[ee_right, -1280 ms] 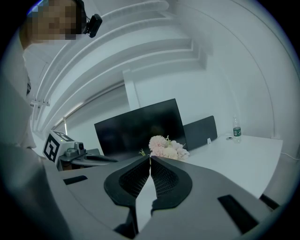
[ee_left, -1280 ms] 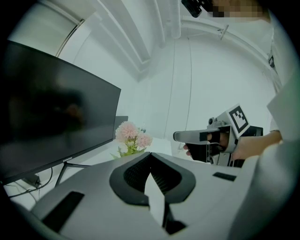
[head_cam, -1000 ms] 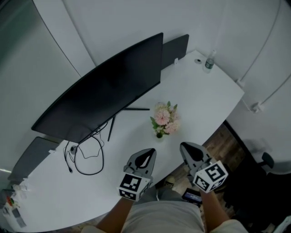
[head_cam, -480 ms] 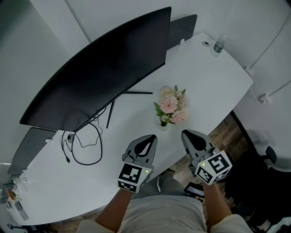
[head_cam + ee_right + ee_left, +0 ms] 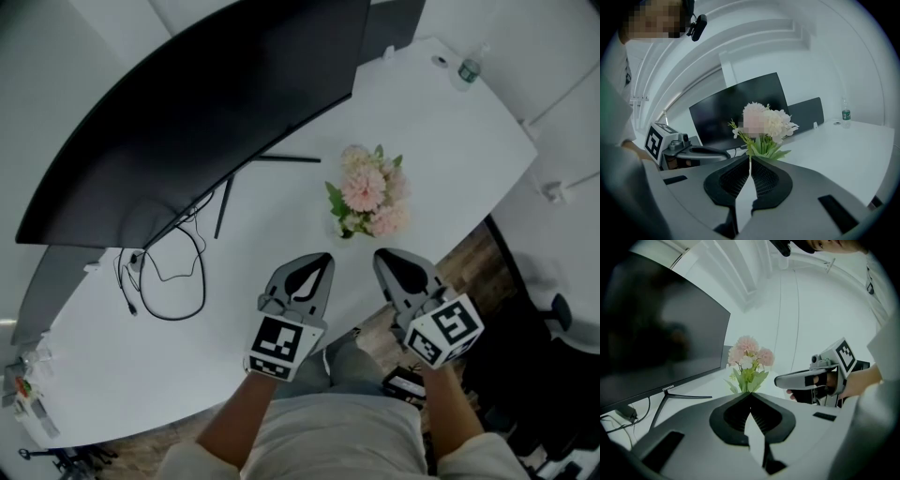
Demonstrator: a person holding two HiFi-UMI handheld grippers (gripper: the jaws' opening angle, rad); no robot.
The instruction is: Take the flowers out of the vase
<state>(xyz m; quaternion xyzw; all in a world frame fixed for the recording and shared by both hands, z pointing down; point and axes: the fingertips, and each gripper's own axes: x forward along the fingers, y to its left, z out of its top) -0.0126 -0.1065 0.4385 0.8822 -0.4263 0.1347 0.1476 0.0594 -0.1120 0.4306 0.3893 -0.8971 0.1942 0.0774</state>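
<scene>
Head view: our left tool point(image 5: 316, 262) and right tool point(image 5: 386, 257), closed and empty, reach over the counter's point(image 5: 441, 141) near edge, bare surface before the flowers point(image 5: 371, 191).

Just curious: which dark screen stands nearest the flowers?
The big curved monitor, its stand leg pointing at the flowers; the smaller screen sits behind it.
</scene>
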